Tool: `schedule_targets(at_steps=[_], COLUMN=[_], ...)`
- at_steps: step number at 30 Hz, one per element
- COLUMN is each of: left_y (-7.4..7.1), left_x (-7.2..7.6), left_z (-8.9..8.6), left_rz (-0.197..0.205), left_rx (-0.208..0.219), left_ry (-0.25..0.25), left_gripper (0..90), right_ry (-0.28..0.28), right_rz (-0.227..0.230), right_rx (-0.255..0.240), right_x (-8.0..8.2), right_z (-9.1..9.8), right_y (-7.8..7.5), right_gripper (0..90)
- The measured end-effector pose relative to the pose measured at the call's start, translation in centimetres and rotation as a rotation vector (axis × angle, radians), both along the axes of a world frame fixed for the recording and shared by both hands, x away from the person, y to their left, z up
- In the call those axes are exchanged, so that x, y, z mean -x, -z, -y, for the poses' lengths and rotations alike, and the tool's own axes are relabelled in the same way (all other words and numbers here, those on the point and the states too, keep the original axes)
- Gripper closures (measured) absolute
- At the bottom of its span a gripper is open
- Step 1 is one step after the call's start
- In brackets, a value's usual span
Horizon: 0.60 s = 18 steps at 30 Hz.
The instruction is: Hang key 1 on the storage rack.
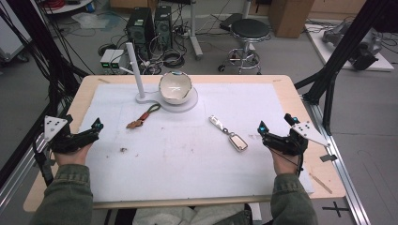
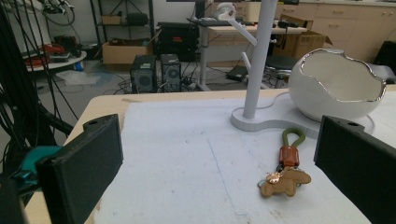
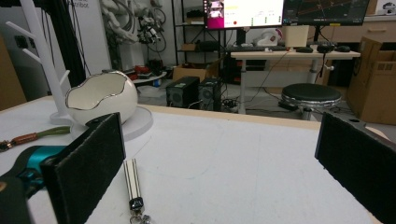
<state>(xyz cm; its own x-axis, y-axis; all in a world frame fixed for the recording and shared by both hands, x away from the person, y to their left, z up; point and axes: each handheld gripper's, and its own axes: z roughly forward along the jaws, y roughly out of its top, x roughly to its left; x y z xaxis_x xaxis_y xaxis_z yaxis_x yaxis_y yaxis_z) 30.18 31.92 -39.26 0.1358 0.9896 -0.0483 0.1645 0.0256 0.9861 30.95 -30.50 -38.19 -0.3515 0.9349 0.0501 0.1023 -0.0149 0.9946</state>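
both sets of jaws stand wide apart with nothing between them. your left gripper point(image 1: 96, 127) rests at the left edge of the white mat point(image 1: 187, 159), your right gripper point(image 1: 262, 129) at the right, each well apart from its nearest piece. the brown keychain point(image 1: 141, 118) with the green loop lies ahead of the left jaws, near the foot of the white stand point(image 1: 139, 77); the silver key fob point(image 1: 230, 135) lies just beside the right jaws, toward the middle.

both pieces lie flat and thin on the mat, so if you come in too level the pads may slide over them or push them away. the fob's metal bar and tag are linked loosely, so a pinch on one end would likely let the rest swing. reaching for the keychain, you could knock the stand or the egg-shaped bowl point(image 1: 175, 87) close behind it.
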Motion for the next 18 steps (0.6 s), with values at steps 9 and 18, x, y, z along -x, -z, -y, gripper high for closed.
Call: schedule_targets(at_steps=[9,18], left_y=[0.00,0.19], left_x=[0.34,0.27], left_z=[-0.08,-0.01], left_rz=[0.002,-0.009], left_rx=[-0.002,0.016], left_ry=[-0.001,0.006], left_gripper=[1.7,1.7], right_ry=[-0.007,-0.010], right_rz=[-0.005,-0.015], right_rx=[-0.010,-0.024], right_x=[-0.10,-0.25], right_z=[-0.02,0.01], right_y=[0.04,0.05], right_gripper=[0.6,0.6])
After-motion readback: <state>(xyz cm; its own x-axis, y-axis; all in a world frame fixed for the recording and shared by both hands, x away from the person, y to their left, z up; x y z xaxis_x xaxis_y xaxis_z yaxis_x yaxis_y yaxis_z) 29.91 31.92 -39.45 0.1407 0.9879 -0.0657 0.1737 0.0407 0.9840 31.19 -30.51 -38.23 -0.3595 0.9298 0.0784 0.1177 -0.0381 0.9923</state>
